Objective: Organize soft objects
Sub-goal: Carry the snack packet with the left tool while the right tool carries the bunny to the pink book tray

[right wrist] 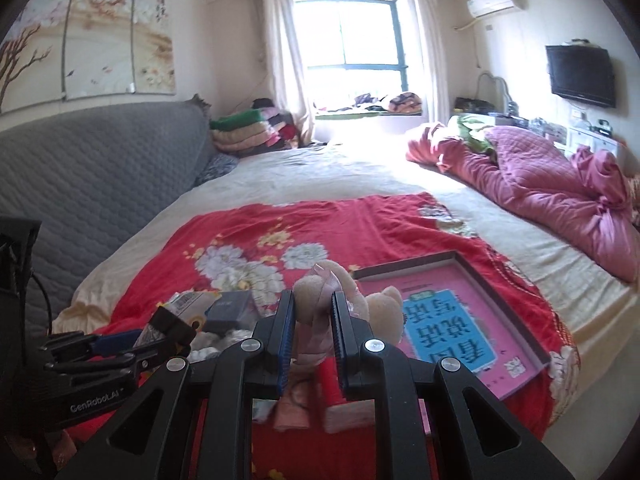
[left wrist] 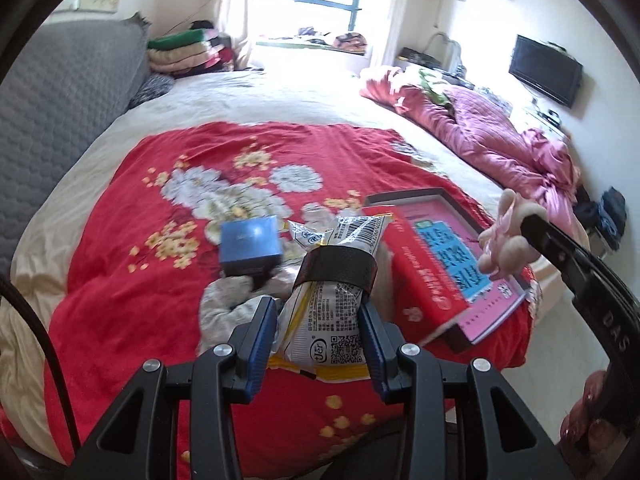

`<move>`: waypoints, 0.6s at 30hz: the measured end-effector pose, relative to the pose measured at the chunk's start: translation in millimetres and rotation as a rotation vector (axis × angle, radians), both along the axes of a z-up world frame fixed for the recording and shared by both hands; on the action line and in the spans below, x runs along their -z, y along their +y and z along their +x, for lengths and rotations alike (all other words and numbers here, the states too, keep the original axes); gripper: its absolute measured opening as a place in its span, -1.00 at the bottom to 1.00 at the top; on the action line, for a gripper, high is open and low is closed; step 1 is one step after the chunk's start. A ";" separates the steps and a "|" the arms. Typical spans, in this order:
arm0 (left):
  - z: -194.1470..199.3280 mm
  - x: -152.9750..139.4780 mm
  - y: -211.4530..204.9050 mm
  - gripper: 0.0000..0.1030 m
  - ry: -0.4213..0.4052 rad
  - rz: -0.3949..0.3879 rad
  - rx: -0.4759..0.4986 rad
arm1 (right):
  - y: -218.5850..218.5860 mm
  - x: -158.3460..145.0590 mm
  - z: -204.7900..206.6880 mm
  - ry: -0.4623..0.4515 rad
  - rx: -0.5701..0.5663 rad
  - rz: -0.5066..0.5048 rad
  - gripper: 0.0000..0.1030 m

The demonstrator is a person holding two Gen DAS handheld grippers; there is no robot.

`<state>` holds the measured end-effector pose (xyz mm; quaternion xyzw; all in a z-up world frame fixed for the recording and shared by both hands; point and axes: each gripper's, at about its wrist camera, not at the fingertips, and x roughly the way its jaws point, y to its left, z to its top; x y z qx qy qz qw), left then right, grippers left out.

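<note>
Left wrist view: left gripper (left wrist: 318, 322) jaws clamp a snack packet (left wrist: 332, 304); right gripper (right wrist: 313, 334) jaws hold a plush bear (right wrist: 340, 300). Carrying step; placement likely follows.

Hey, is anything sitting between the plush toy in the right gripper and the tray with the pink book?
Nothing visible does. The right gripper is shut on the plush toy, raised beside the tray. The pink book fills the tray's floor. The left gripper holds a snack packet away to the left.

Beyond the wide cream-sheeted bed (right wrist: 320, 176), a bright curtained window (right wrist: 352, 36) glared, a grey quilted headboard (right wrist: 100, 168) left of it.
</note>
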<state>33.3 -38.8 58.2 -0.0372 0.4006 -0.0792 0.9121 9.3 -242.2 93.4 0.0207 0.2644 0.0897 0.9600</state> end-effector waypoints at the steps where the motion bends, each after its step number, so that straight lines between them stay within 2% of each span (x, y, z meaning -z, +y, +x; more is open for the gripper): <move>1: -0.8 -2.9 -6.5 -0.20 -0.004 0.004 0.012 | -6.6 -2.0 -0.5 -0.003 0.013 0.004 -0.65; 13: 7.8 -21.2 -66.9 -0.20 -0.025 0.038 0.130 | -58.5 -12.5 -4.1 -0.025 0.108 0.039 -0.65; 18: 24.0 -16.9 -99.1 -0.20 -0.001 0.041 0.188 | -90.7 -6.7 6.1 -0.011 0.166 0.045 -0.65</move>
